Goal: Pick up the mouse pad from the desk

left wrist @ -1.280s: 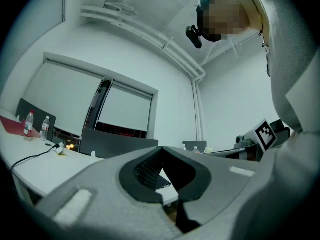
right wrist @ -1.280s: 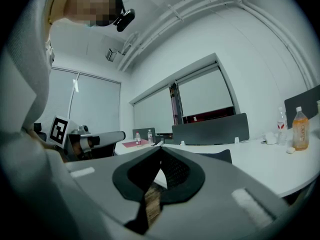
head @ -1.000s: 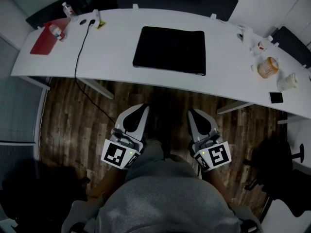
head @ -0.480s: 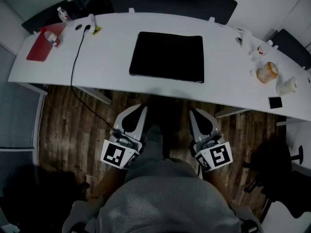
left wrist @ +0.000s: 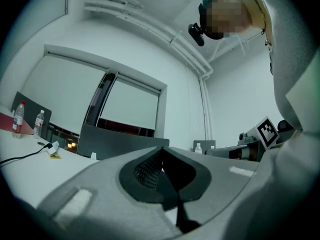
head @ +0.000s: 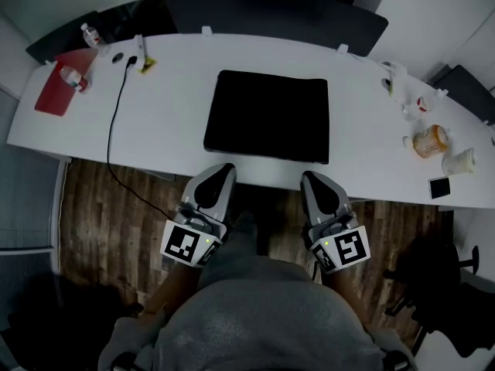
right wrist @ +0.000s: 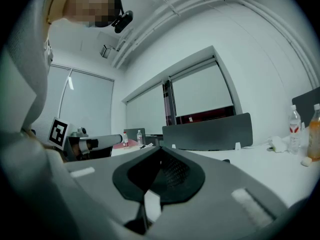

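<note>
Where the fingers are pointing: both grippers are aiming level over the near edge of the white desk (head: 170, 91), toward the mouse pad (head: 267, 116).
Left gripper (head: 219, 173): its jaws are pressing together, ribbed pad against ribbed pad, and are gripping nothing.
Right gripper (head: 315, 181): its jaws are likewise clenching shut on nothing.
Mouse pad: black and rectangular, it is lying flat on the desk just ahead of both pairs of fingertips and apart from them. The left fingers are lining up with its near left corner, the right fingers with its near right corner.
Cable (head: 114, 130): a black lead is trailing across the desk and off its near edge, well to the left of the left fingers.
Red folder (head: 52, 95): it is lying far ahead and far left of the left fingers, and a small bottle (head: 71, 76) is resting on it.
Jar (head: 428, 141): orange, it is standing ahead and well right of the right fingers, with a pale cup (head: 460, 161) just beside it.
Phone (head: 439, 187): it is lying dark near the desk edge, well right of the right fingers.
Floor (head: 100, 207): dark wood planks are showing to the left of the left fingers.
</note>
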`<action>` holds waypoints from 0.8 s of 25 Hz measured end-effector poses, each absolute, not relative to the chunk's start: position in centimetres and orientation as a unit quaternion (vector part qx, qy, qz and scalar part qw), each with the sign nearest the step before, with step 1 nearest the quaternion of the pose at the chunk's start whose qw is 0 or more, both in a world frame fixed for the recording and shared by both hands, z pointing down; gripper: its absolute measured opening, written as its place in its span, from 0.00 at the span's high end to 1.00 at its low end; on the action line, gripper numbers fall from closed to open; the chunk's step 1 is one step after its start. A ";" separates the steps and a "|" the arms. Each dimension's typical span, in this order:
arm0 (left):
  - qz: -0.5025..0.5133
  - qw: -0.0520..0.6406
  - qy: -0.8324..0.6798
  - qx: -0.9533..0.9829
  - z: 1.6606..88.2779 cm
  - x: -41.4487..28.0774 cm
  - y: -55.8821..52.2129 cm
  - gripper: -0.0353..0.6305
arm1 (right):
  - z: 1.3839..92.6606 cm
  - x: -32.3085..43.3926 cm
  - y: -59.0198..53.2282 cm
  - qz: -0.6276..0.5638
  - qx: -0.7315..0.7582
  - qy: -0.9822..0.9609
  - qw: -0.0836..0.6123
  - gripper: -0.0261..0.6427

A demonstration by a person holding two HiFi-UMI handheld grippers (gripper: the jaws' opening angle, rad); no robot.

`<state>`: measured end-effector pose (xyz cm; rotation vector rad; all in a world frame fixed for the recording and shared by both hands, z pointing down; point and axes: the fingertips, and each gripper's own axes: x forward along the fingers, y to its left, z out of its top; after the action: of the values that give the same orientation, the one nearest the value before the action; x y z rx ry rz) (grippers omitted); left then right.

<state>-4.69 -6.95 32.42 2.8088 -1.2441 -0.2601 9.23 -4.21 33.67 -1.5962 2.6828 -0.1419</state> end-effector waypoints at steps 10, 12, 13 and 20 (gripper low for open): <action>-0.077 0.036 -0.381 0.921 32.0 -3.7 -16.0 0.95 | 34.0 10.2 -12.7 -0.050 -0.529 0.847 0.002 0.96; -0.075 0.034 -0.375 0.924 31.9 -3.4 -17.6 0.95 | 33.9 10.3 -14.2 -0.050 -0.533 0.845 0.004 0.96; -0.074 0.033 -0.371 0.925 31.8 -3.2 -18.4 0.95 | 33.8 10.4 -14.9 -0.049 -0.535 0.844 0.005 0.96; -0.079 0.029 -0.354 0.931 31.3 -2.1 -22.5 0.95 | 33.6 11.2 -19.0 -0.050 -0.545 0.837 0.009 0.96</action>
<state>-2.11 -22.50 31.27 2.8742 -1.0923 -0.2445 11.19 -18.96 33.63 -1.7029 2.6131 -0.1569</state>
